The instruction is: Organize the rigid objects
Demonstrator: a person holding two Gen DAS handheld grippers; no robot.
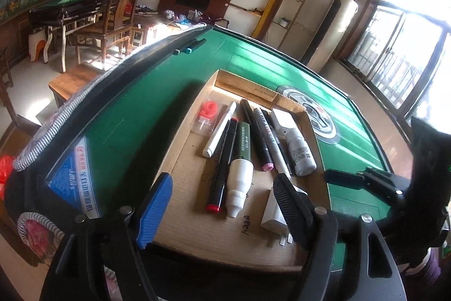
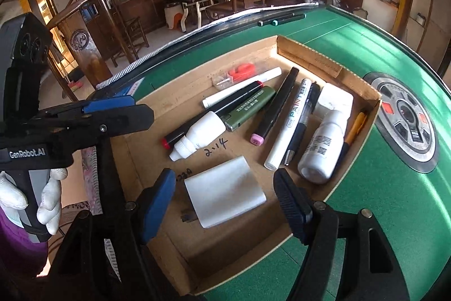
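A shallow cardboard tray [image 1: 194, 227] [image 2: 157, 165] sits on the green table and holds several pens, markers, two white bottles and white chargers. A flat white charger [image 2: 225, 195] lies between the open fingers of my right gripper [image 2: 228, 205], just in front of it. My left gripper [image 1: 222, 205] is open and empty above the tray's near edge, with the green-and-white bottle [image 1: 239, 171] ahead of it. Two teal-capped markers [image 1: 189, 46] [image 2: 282, 19] lie on the felt near the table's far edge. My left gripper also shows in the right wrist view [image 2: 112, 112], at the left.
A round control panel [image 2: 406, 117] [image 1: 315, 112] is set in the middle of the table, right of the tray. The table's padded rim [image 1: 84, 103] runs along the left. Chairs and another table stand beyond it.
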